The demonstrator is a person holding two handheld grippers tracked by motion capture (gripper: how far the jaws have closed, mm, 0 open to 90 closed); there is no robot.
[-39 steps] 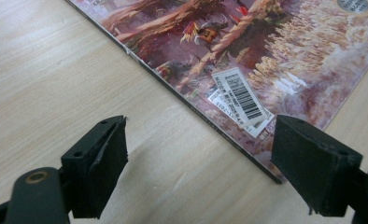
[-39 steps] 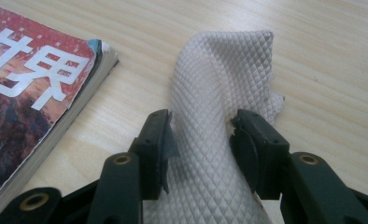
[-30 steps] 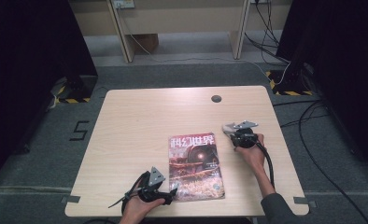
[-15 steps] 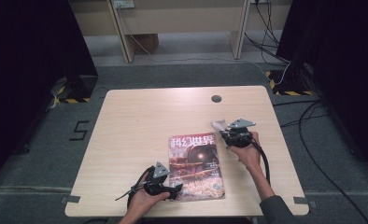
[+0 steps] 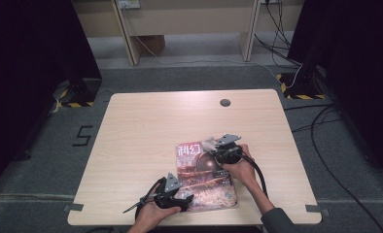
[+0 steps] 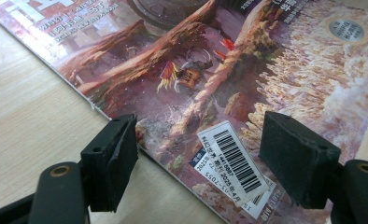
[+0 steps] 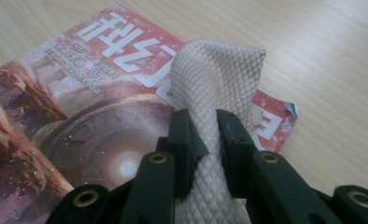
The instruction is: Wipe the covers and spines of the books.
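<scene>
The right claw [image 5: 214,144], clamped on a pale quilted cloth [image 7: 215,79], has travelled leftward from the bare desk [image 5: 146,126] beside the magazine [image 5: 204,187] to a spot over the magazine's upper right corner, so the cloth now covers part of the red title there. The left claw [image 6: 198,158] has shifted slightly toward the magazine's lower left corner, and its jaws have just been closing somewhat, with that corner and its barcode label [image 6: 233,163] lying between the pads, which stand apart from it.
</scene>
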